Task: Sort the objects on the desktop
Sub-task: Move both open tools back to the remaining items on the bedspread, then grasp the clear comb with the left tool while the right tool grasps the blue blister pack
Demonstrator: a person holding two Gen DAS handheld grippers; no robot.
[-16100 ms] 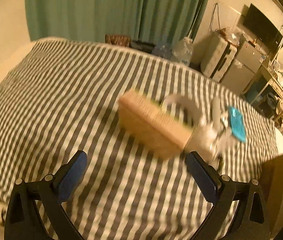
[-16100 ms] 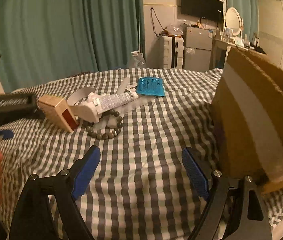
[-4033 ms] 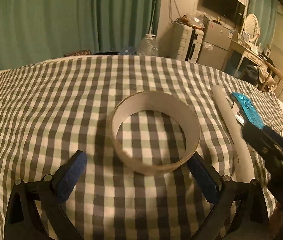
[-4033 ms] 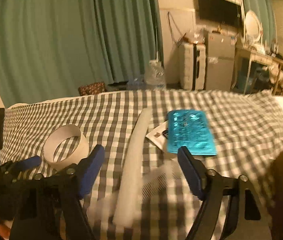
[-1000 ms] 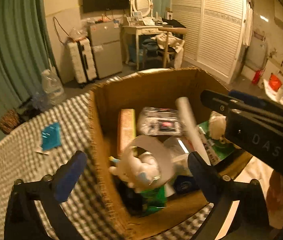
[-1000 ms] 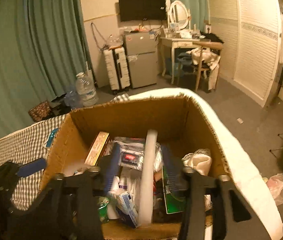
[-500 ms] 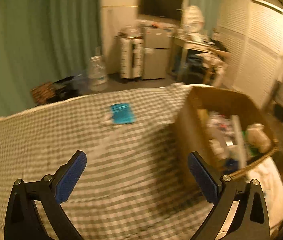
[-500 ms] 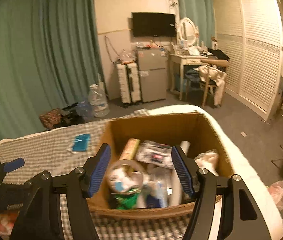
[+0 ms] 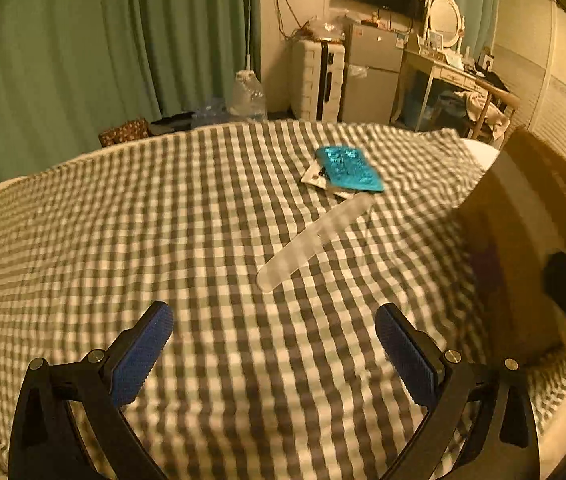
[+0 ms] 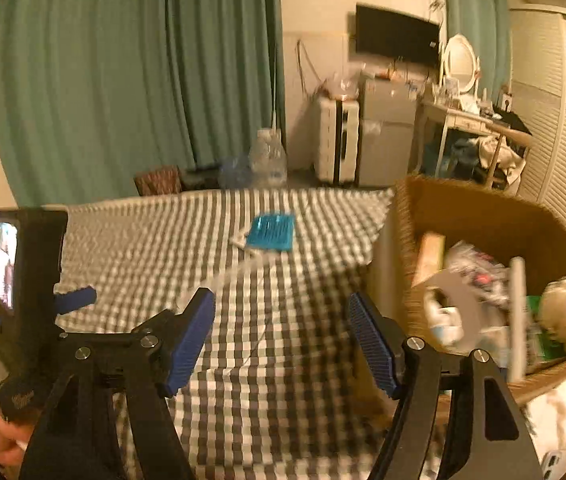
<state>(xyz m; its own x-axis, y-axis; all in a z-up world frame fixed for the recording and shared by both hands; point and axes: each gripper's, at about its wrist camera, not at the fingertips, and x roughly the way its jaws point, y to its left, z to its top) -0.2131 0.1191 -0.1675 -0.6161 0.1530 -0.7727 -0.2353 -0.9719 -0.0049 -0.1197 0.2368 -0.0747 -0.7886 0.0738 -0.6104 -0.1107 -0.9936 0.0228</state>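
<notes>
Packet (image 9: 349, 168) behind strip (image 9: 315, 242); box (image 10: 483, 216) to their right.

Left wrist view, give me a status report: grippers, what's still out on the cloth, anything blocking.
Left gripper open, empty. Right gripper open, empty. Blue packet and clear strip lie on the checked cloth, outside the cardboard box. Nothing in the way.

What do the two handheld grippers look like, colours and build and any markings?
Both look alike. The left gripper and the right gripper each have two black angular arms with silver screws, ending in blue ribbed pads. In the right wrist view, the left unit's black body carries a small lit screen and faint lettering too small to read. No cables show.
</notes>
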